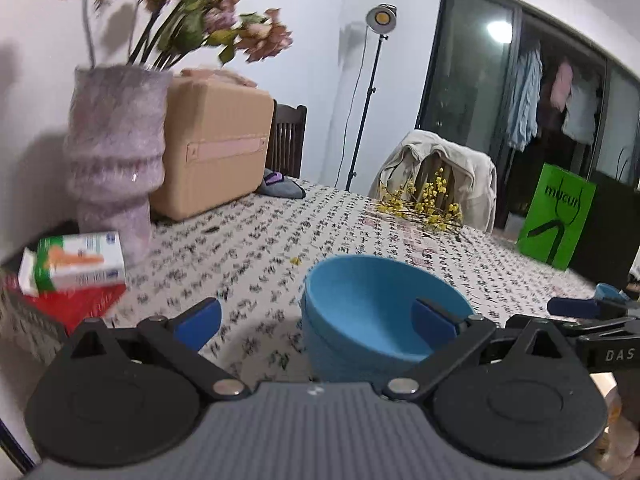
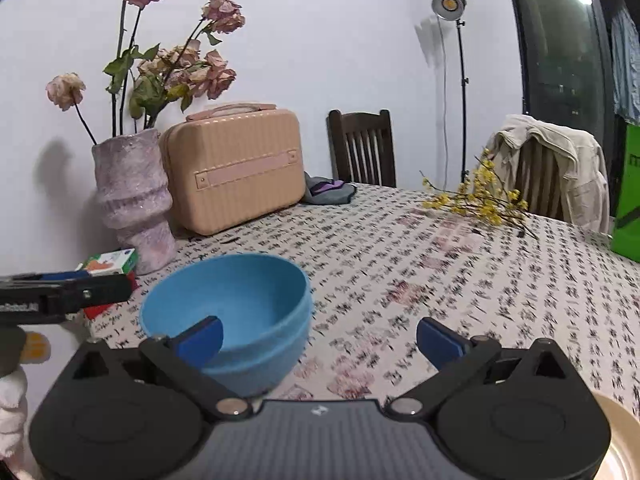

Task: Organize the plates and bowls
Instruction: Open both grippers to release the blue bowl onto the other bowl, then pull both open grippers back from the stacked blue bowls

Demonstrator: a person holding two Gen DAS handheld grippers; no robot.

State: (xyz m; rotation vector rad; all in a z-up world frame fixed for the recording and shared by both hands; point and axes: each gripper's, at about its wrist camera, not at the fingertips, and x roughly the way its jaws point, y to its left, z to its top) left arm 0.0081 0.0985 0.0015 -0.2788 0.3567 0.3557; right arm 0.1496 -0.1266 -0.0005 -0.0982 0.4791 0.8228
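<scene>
Both tools gape wide and grip nothing — the left tool (image 1: 318, 320) has its right pad inside the blue bowl (image 1: 372, 312), at about 1 o'clock from it. The right tool (image 2: 318, 338) sees that bowl at 10 o'clock on the patterned tabletop (image 2: 460, 280); a cream plate (image 2: 622, 436) sits at 4 o'clock.

ahead of my grippers the tablecloth (image 2: 460, 280) lies bare to the yellow sprigs (image 2: 480, 200); the blue bowls (image 2: 240, 320) block centre-left; vase (image 2: 132, 200), case (image 2: 236, 168) and boxes (image 1: 76, 264) crowd the left wall side
</scene>
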